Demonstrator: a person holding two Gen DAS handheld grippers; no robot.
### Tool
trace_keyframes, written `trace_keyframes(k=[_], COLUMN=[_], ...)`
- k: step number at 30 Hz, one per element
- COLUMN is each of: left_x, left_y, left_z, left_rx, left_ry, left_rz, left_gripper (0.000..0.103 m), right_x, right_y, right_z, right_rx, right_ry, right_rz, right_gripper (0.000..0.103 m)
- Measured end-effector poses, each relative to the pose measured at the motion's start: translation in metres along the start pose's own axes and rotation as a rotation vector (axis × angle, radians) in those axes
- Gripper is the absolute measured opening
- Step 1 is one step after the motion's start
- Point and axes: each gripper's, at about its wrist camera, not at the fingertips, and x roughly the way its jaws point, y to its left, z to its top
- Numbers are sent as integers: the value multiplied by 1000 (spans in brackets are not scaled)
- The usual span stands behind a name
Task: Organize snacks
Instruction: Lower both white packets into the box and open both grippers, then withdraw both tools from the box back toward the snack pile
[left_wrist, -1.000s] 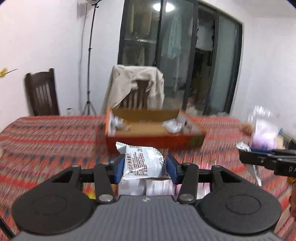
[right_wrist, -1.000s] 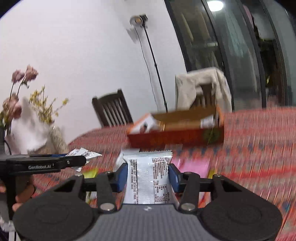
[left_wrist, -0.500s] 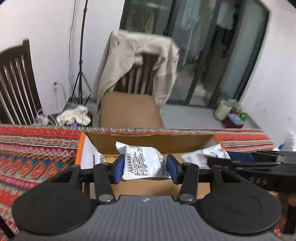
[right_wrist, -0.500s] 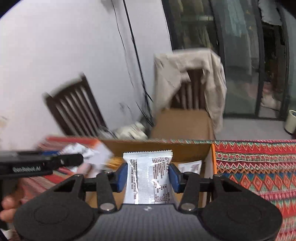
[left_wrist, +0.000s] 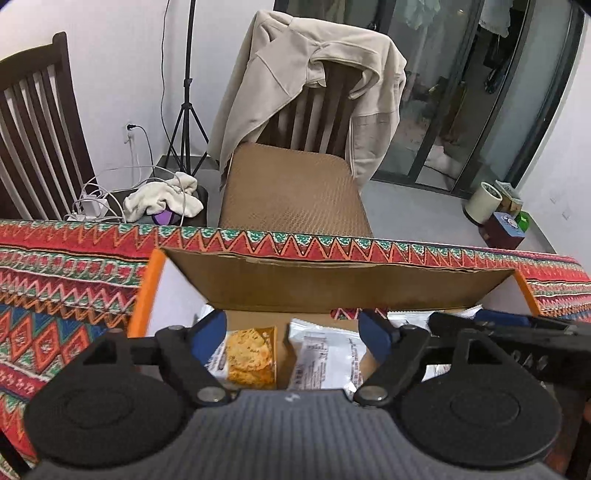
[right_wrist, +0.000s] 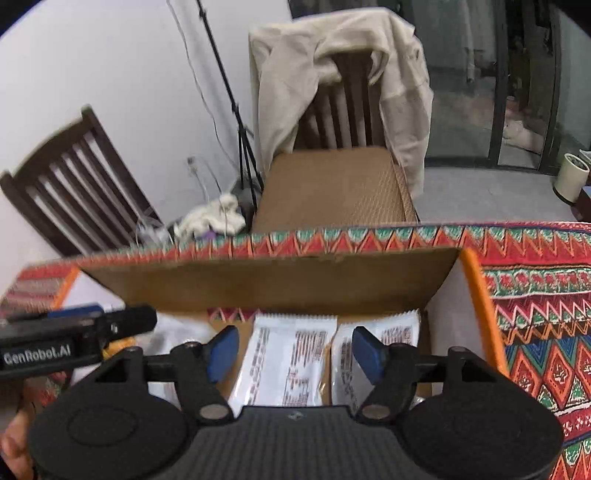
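Left gripper (left_wrist: 291, 334): spread, jaws just opened, white packet (left_wrist: 325, 363) loose below, pads clear.
Right gripper (right_wrist: 291, 349): spread, just opened over silver packet (right_wrist: 286, 363), unpinched.
Location: both inside cardboard box (left_wrist: 332, 284) on bench (left_wrist: 66, 273), cookie packet (left_wrist: 251, 356) at 9 o'clock.
Handling: likely light, crinkly, slippery foil; crushable contents; pinch a sealed edge.
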Motion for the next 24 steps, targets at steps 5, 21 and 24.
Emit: trace_keyframes(k=[5,21,24], left_x=[-57,-349,-388], left_y=[-7,-16,-17], left_z=[-2,-120,-160], left_rx=[80,173,185], left_ry=[-42,-244,-306], left_rz=[11,-101,-103], left_gripper=[84,103,103], right_x=[-45,-345,-391], right_y=[-3,28,34], right_z=[3,-84,-121], right_rx=[-15,-151,-167], right_ry=[-38,-287,-329], right_rz=[0,44,74], right_gripper=[71,99,102])
